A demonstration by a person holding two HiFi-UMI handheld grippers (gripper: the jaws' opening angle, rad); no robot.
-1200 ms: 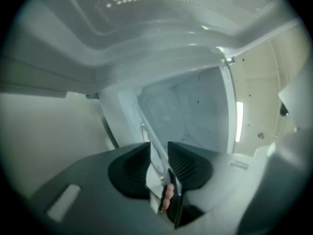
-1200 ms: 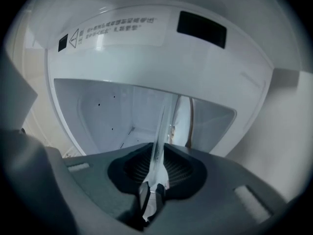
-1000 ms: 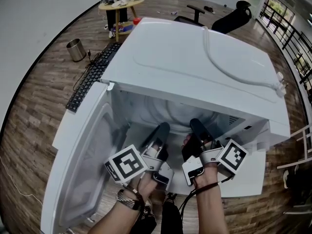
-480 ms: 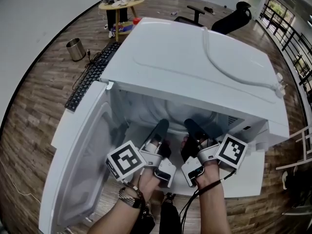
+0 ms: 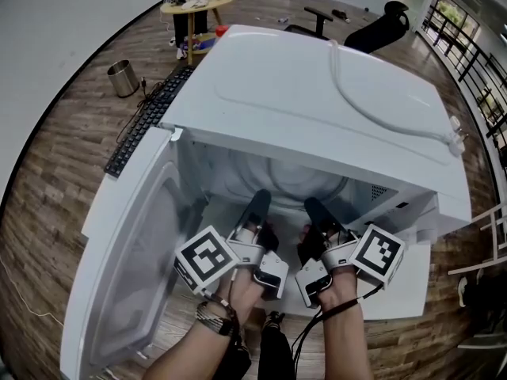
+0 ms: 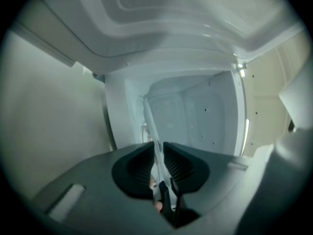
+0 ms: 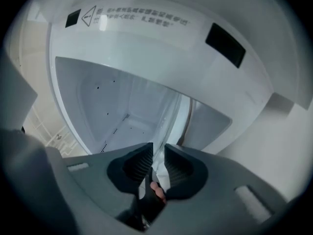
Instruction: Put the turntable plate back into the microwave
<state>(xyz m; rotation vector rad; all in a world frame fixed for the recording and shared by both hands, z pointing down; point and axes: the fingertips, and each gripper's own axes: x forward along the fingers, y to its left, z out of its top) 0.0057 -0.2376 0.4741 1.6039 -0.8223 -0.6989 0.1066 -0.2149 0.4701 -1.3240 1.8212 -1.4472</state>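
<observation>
A white microwave (image 5: 317, 93) stands with its door (image 5: 135, 267) swung open to the left. Both grippers reach side by side into its cavity. The clear glass turntable plate (image 5: 305, 182) lies inside, its rim showing as a pale arc behind them. My left gripper (image 5: 260, 199) has just been closing, and the plate's edge (image 6: 149, 119) runs between its pads (image 6: 142, 163), which press on it. My right gripper (image 5: 313, 206) has just closed a little, with the plate's rim (image 7: 168, 119) between its pads (image 7: 139, 163).
A black keyboard (image 5: 146, 125) lies left of the microwave. On the wooden floor beyond are a metal bin (image 5: 123, 79), a round table (image 5: 194, 6) and a black office chair (image 5: 372, 26). The cavity walls close in tightly round both grippers.
Both grippers stay in the microwave's opening and have rolled slightly. The left jaws have narrowed onto the plate's edge.
</observation>
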